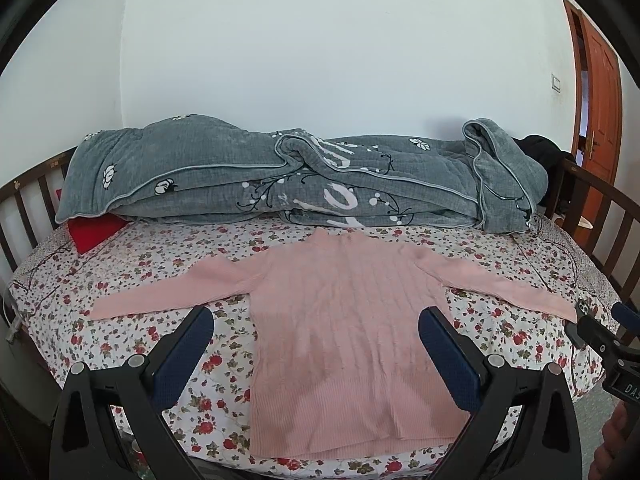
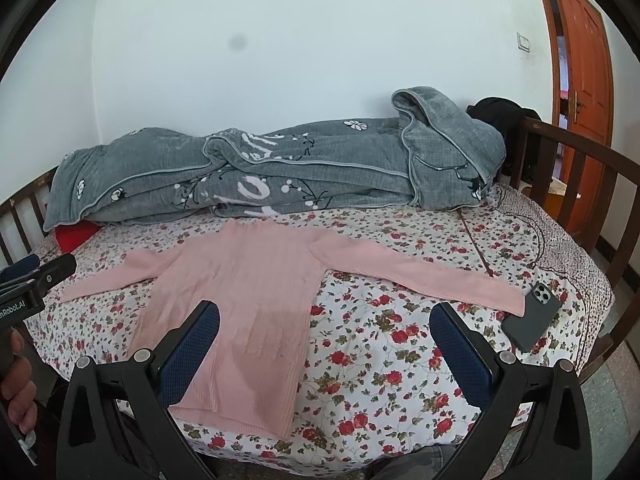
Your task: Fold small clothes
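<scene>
A pink knit sweater [image 1: 340, 320] lies flat on the floral bed sheet [image 1: 160, 280], both sleeves spread out to the sides, hem toward me. It also shows in the right wrist view [image 2: 248, 304]. My left gripper [image 1: 316, 324] is open and empty, held above the sweater's lower body. My right gripper [image 2: 324, 316] is open and empty, above the sheet just right of the sweater's hem. The right gripper also shows at the edge of the left wrist view [image 1: 600, 328], and the left gripper at the edge of the right wrist view [image 2: 44, 276].
A bunched grey quilt [image 1: 280, 176] lies along the far side of the bed. A red item [image 1: 94, 230] pokes out under its left end. A dark phone [image 2: 530, 316] lies by the right sleeve's cuff. Wooden rails [image 2: 580, 168] border the bed; an orange door [image 2: 584, 52] is at right.
</scene>
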The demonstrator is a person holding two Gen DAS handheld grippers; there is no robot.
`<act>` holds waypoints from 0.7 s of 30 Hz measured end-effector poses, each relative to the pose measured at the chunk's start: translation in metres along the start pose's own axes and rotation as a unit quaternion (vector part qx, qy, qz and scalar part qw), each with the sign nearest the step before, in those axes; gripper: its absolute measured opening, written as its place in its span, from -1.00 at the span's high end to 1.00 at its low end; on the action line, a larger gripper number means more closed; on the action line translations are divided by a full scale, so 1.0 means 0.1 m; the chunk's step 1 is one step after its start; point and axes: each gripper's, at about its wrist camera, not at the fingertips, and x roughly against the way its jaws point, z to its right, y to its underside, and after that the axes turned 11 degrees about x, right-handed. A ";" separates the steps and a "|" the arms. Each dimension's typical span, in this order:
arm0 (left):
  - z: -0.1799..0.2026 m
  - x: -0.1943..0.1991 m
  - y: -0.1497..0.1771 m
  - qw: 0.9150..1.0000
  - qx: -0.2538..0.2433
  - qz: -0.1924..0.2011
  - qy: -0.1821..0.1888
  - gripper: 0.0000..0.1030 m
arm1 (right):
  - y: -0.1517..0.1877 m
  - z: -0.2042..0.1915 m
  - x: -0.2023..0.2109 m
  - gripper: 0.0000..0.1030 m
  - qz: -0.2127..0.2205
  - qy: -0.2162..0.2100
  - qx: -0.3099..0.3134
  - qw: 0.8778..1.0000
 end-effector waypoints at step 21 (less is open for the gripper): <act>-0.02 0.03 0.00 1.000 0.001 0.004 0.005 -1.00 | -0.02 -0.02 0.05 -1.00 0.007 0.000 -0.002 1.000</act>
